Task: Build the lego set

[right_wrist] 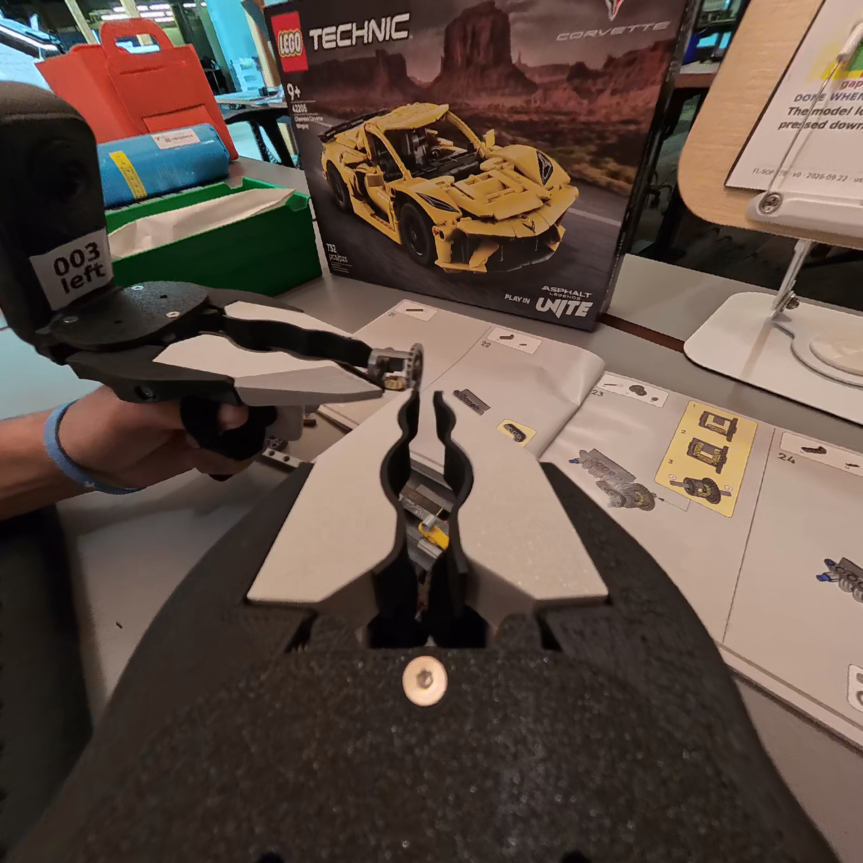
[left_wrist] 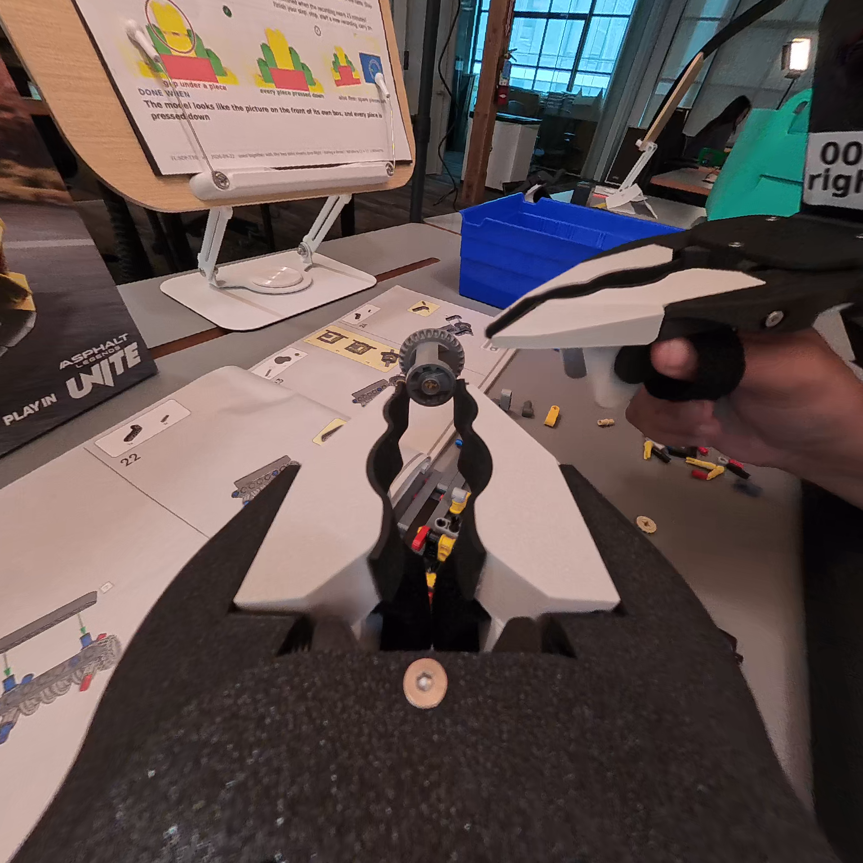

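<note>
I am holding the grey gear assembly (left_wrist: 432, 366) in my left gripper (left_wrist: 430, 397), clenched on its round housing, with the toothed ring turned away from the camera. I am keeping it lifted above the open instruction booklet (left_wrist: 187, 448), I think so that the hole in its centre is facing my other tool and a part can go in from the side. In the right wrist view the same gear assembly (right_wrist: 401, 364) is sitting at the tip of the left gripper (right_wrist: 387, 369), just beside my right gripper (right_wrist: 425, 397).

The right gripper is almost closed, a narrow gap is showing between the tips, and I am seeing nothing held there, so it is released and empty. In the left wrist view the right gripper (left_wrist: 495, 334) is pointing toward the gear, near but apart.

The partly built model (left_wrist: 439, 527) is lying on the table under the left gripper, mostly hidden by its fingers. Loose small pieces (left_wrist: 691, 460) are lying on the table (left_wrist: 607, 537) at the right, under my right hand (left_wrist: 747, 411). Behind are standing the set box (right_wrist: 467, 154), the document stand (left_wrist: 261, 275) and a blue bin (left_wrist: 537, 247). My own fingers are blocking the view of the model, so bringing the gear down there will probably need care.
</note>
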Demonstrator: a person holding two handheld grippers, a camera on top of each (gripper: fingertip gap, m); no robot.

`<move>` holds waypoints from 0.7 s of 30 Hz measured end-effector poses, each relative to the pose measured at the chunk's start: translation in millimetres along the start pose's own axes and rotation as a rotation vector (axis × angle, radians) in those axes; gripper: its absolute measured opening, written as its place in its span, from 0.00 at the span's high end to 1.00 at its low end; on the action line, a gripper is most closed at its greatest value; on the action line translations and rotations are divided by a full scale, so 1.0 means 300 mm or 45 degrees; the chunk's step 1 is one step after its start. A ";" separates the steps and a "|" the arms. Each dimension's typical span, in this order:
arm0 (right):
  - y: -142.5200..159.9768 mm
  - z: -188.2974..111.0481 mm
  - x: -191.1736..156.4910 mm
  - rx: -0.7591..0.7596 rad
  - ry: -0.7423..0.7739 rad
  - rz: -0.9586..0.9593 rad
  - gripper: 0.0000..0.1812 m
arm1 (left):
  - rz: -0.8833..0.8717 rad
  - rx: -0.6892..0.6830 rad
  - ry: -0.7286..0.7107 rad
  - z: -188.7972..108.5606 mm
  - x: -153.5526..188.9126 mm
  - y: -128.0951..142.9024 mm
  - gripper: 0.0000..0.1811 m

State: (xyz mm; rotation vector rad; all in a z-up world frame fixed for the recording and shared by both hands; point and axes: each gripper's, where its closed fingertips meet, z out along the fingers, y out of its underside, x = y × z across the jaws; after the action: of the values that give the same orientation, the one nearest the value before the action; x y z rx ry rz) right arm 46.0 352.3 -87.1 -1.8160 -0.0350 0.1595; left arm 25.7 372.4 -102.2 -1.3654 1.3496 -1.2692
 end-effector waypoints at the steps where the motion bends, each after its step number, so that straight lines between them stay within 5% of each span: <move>1: -0.004 -0.006 0.009 0.011 -0.004 0.014 0.97 | 0.003 0.008 0.012 -0.005 0.002 -0.003 0.90; 10: -0.022 -0.058 0.080 0.084 -0.069 0.085 0.96 | 0.027 0.009 0.083 -0.029 0.028 -0.002 0.90; 17: -0.016 -0.049 -0.021 0.068 -0.321 0.144 0.94 | 0.038 0.018 0.092 -0.035 0.039 -0.008 0.90; 21: -0.006 -0.025 -0.052 0.044 -0.301 0.116 0.94 | 0.057 0.002 0.089 -0.024 0.048 0.002 0.90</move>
State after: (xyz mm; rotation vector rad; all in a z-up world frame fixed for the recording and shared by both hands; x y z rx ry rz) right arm 31.6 343.8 -82.3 -1.7570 -0.1156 0.4365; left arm 17.5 358.6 -100.1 -1.2935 1.4181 -1.2985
